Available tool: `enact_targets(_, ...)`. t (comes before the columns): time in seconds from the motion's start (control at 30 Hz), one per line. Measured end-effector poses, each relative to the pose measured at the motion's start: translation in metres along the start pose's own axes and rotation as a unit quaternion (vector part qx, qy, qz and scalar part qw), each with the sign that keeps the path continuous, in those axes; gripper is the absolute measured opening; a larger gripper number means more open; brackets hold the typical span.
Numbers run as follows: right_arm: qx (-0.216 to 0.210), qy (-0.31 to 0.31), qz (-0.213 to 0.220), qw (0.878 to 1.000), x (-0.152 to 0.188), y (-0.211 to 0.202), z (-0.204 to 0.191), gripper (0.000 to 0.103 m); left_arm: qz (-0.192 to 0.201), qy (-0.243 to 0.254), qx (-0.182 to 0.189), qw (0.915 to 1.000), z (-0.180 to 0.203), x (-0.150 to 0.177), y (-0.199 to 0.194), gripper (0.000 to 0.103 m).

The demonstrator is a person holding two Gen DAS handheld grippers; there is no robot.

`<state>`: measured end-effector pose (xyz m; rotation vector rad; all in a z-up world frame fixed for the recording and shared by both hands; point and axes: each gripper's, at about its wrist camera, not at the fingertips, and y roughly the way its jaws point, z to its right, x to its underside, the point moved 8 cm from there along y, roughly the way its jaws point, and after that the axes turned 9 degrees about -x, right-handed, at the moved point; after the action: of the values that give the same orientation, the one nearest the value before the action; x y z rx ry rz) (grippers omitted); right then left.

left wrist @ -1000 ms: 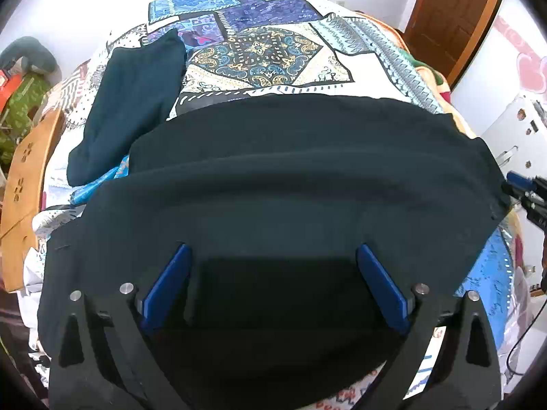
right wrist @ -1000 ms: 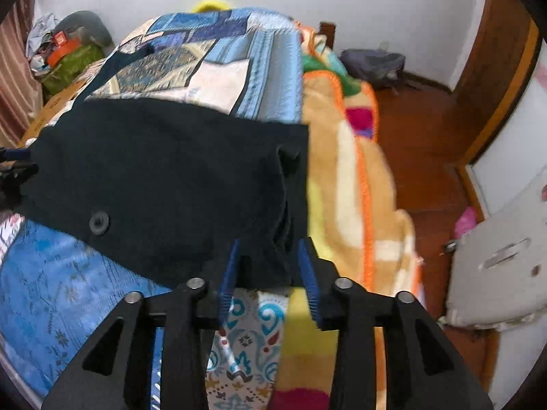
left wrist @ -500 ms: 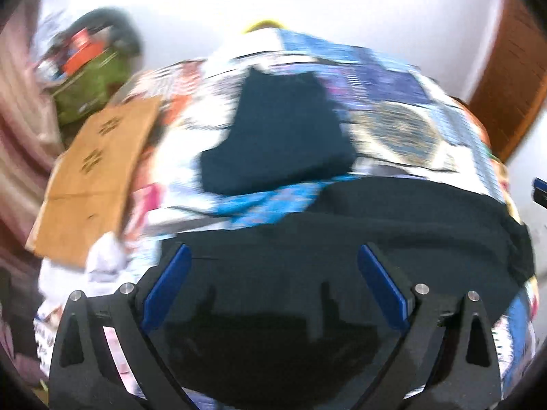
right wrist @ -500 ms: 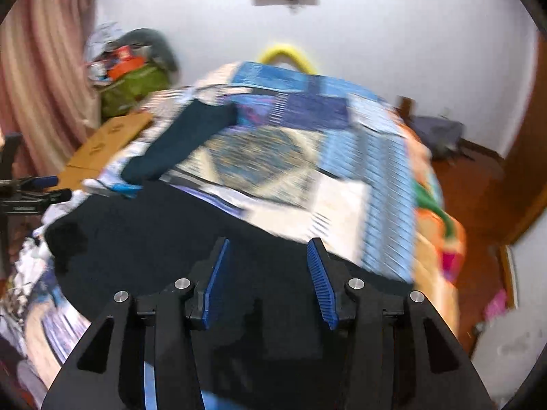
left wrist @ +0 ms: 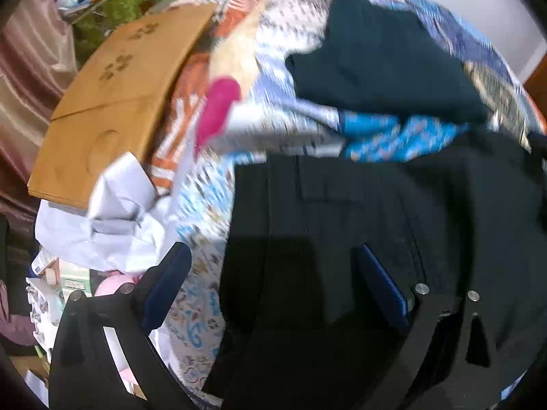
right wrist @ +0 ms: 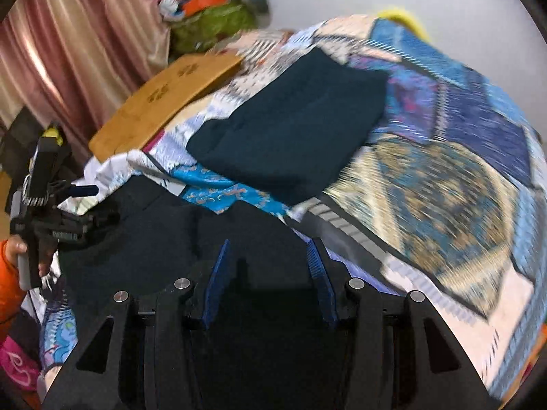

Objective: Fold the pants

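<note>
Dark navy pants [left wrist: 376,239] lie folded on the patterned bedspread; they also show in the right wrist view [right wrist: 171,239]. My left gripper [left wrist: 270,273] is open, its fingers wide apart over the pants' left edge, holding nothing. My right gripper [right wrist: 268,266] is open over the dark fabric near the quilt, with nothing pinched between its pads. The left gripper and the hand that holds it show at the left of the right wrist view [right wrist: 44,201]. A second dark teal folded garment [right wrist: 290,126] lies farther back on the bed, also in the left wrist view [left wrist: 383,58].
A patchwork quilt [right wrist: 444,184] covers the bed. A brown cardboard sheet [left wrist: 112,95] lies at the bed's left side, next to crumpled white cloth [left wrist: 112,218]. A green bag with clutter [right wrist: 212,24] and pink curtains [right wrist: 61,54] stand behind.
Both grippers have swung left across the bed. The right gripper let go of the pants' edge and opened wider. The left gripper stayed open and now sits over the pants' left edge.
</note>
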<state>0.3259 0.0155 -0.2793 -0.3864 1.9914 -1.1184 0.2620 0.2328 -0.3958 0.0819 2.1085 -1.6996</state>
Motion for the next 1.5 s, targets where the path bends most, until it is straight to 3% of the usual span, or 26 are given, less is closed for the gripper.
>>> enact_targets(0.17, -0.011, -0.028, -0.062, 0.998, -0.011, 0.044, -0.009, 0.043, 0.029, 0.032, -0.030, 0.9986, 0.007, 0.017, 0.003, 0.099)
enact_targets(0.3, -0.010, -0.053, -0.087, 0.995, -0.007, 0.061, -0.017, 0.045, 0.048, 0.037, -0.034, 0.9976, 0.009, 0.023, 0.002, 0.100)
enact_targets(0.4, -0.007, -0.061, -0.099, 0.993, -0.005, 0.066, -0.020, 0.016, 0.056, 0.033, -0.033, 0.9973, 0.006, 0.028, 0.002, 0.100)
enact_targets(0.47, 0.010, -0.067, -0.077, 0.995, -0.007, 0.064, -0.021, 0.007, 0.064, 0.028, -0.038, 0.9968, 0.004, 0.031, 0.003, 0.103)
enact_targets(0.57, 0.041, -0.097, -0.037, 0.994, -0.012, 0.050, -0.030, 0.004, 0.080, 0.003, -0.050, 0.9956, -0.002, 0.036, 0.005, 0.103)
enact_targets(0.63, 0.061, -0.109, -0.017, 0.992, -0.017, 0.042, -0.032, 0.004, 0.087, -0.005, -0.064, 0.9941, -0.003, 0.038, 0.004, 0.103)
enact_targets(0.77, 0.073, -0.083, -0.013, 0.994, -0.023, 0.042, -0.022, 0.004, 0.111, 0.030, -0.111, 0.9871, 0.000, 0.034, -0.003, 0.103)
enact_targets(0.9, 0.099, -0.068, -0.014, 0.993, -0.022, 0.031, -0.022, 0.006, 0.101, 0.017, -0.117, 0.9878, -0.017, 0.029, -0.014, 0.103)
enact_targets(0.97, 0.096, -0.057, -0.006, 0.994, -0.021, 0.013, -0.024, 0.013, 0.110, -0.001, -0.117, 0.9870, -0.034, 0.029, -0.035, 0.103)
enact_targets(1.03, 0.076, -0.050, 0.002, 0.996, -0.016, -0.010, -0.031, 0.016, 0.114, -0.021, -0.097, 0.9886, -0.048, 0.032, -0.054, 0.103)
enact_targets(1.17, 0.055, -0.058, 0.028, 0.996, 0.004, -0.052, -0.052, 0.041, 0.099, -0.068, -0.036, 0.9921, -0.066, 0.047, -0.080, 0.103)
enact_targets(1.43, 0.004, -0.087, 0.030, 0.996, 0.070, -0.082, -0.106, 0.042, 0.026, -0.105, 0.058, 0.9924, -0.035, 0.095, -0.072, 0.103)
enact_targets(1.47, 0.001, -0.092, 0.025, 0.995, 0.080, -0.079, -0.111, 0.042, 0.019, -0.105, 0.063, 0.9923, -0.029, 0.099, -0.069, 0.101)
enact_targets(1.5, -0.002, -0.095, 0.018, 0.995, 0.089, -0.075, -0.115, 0.042, 0.011, -0.105, 0.067, 0.9922, -0.021, 0.103, -0.065, 0.089)
